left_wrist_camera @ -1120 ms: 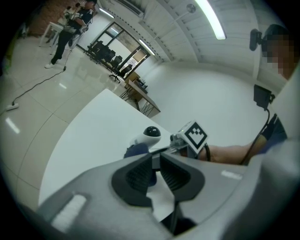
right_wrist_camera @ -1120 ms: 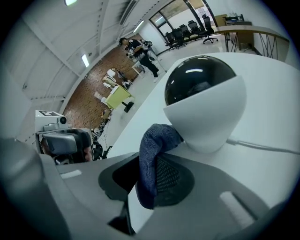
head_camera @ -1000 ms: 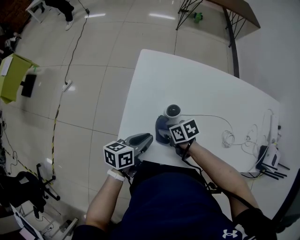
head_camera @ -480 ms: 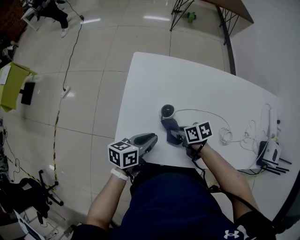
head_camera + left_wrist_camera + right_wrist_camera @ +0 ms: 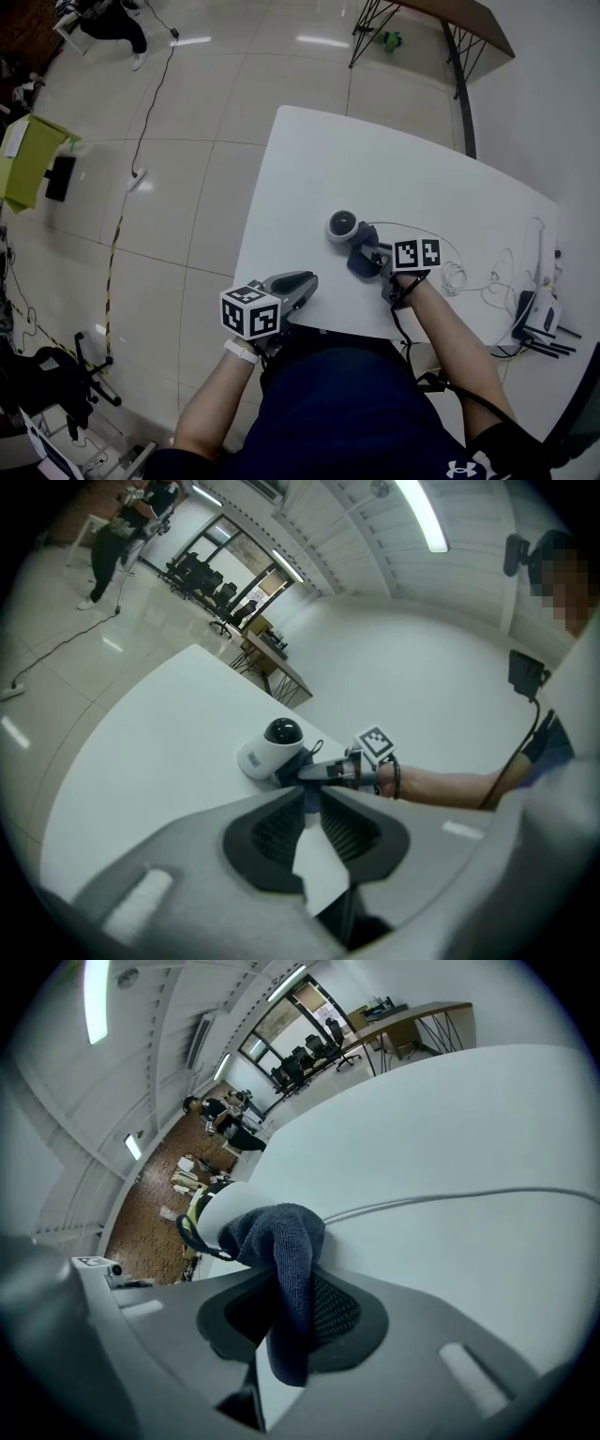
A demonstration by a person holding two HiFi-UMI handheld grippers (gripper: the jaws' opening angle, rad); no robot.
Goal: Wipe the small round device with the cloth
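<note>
The small round device [image 5: 342, 226], white with a dark dome, stands on the white table [image 5: 309, 159]. My right gripper [image 5: 375, 257] is shut on a dark blue cloth [image 5: 360, 263], which bunches against the device's right side. In the right gripper view the cloth [image 5: 284, 1241] hangs between the jaws, touching the device's white body [image 5: 217, 1211]. My left gripper [image 5: 309, 278] hovers at the table's near edge, away from the device, its jaws a narrow gap apart with nothing between them. The left gripper view shows the left gripper [image 5: 307, 799], the device [image 5: 272, 747], the cloth [image 5: 293, 766] and the right gripper [image 5: 323, 772].
A thin white cable [image 5: 422, 234] runs from the device to a loose coil [image 5: 457, 275]. More cables and a white box with antennas [image 5: 541, 319] lie at the table's right end. A tiled floor lies to the left, with a wooden table [image 5: 473, 21] behind.
My right gripper has carried the cloth to the right, from the device's near left side round to its right side. The left gripper has hardly moved.
</note>
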